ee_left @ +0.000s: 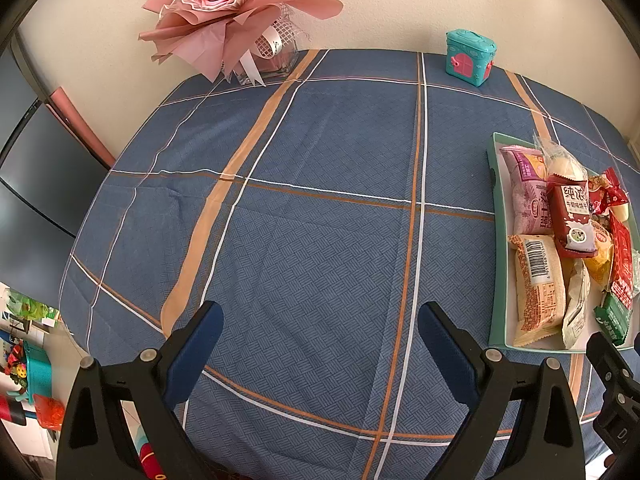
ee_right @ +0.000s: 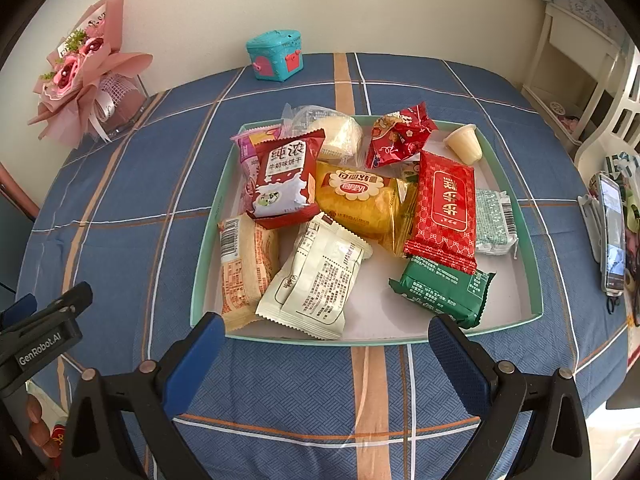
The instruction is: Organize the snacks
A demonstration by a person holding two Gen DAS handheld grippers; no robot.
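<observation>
A teal-rimmed tray point(ee_right: 532, 264) on the blue plaid tablecloth holds several wrapped snacks: a dark red milk biscuit pack point(ee_right: 282, 178), a yellow cake pack point(ee_right: 360, 200), a red bar point(ee_right: 444, 208), a green pack point(ee_right: 442, 288), a cream pouch point(ee_right: 316, 280) and a small jelly cup point(ee_right: 464, 144). My right gripper point(ee_right: 328, 340) stands open just in front of the tray's near rim, holding nothing. My left gripper point(ee_left: 320, 328) is open over bare cloth, with the tray point(ee_left: 496, 240) off to its right.
A pink rose bouquet point(ee_left: 224, 12) in a glass vase and a teal toy box point(ee_left: 470, 56) stand at the table's far edge by the wall. A phone point(ee_right: 612, 232) lies at the right edge. A white chair point(ee_right: 600, 92) stands beyond the table on the right.
</observation>
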